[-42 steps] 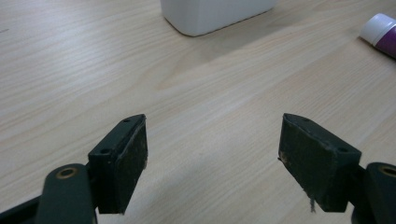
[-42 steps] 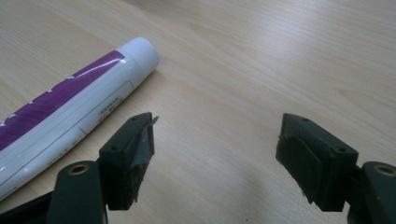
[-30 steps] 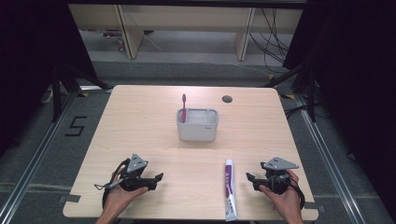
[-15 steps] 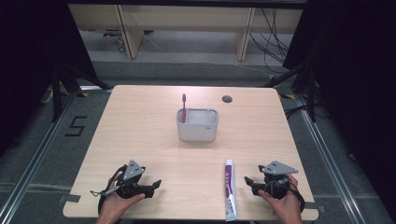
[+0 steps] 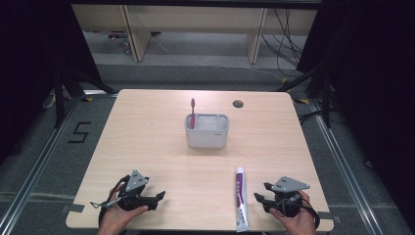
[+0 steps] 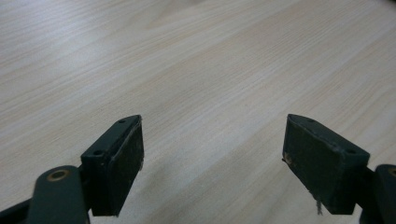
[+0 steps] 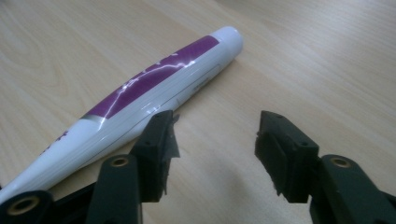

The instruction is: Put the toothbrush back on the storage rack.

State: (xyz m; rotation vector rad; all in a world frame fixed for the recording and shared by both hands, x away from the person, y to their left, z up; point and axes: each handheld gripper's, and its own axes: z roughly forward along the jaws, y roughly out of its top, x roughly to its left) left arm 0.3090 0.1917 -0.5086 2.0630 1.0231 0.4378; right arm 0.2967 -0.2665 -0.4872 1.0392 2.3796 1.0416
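A white and purple toothpaste tube (image 5: 240, 196) (image 7: 154, 88) lies flat near the table's front edge. My right gripper (image 5: 259, 199) (image 7: 215, 140) rests just right of it, pointing left. Its jaws have just been closing and stand partly open, with bare wood between them; the tube lies outside the left finger (image 7: 156, 140). My left gripper (image 5: 159, 198) (image 6: 212, 158) lies at the front left, jaws wide open over bare wood. A grey holder (image 5: 207, 131) stands mid-table with a pink toothbrush (image 5: 192, 111) upright in it.
The wooden table (image 5: 147, 127) has a round cable hole (image 5: 238, 104) at the back right. Black frame legs and cables stand on the floor behind the table. A floor mark "5" (image 5: 80, 132) lies to the left.
My right gripper's jaws have narrowed beside the toothpaste tube. Both hands have shifted only slightly near the front edge.
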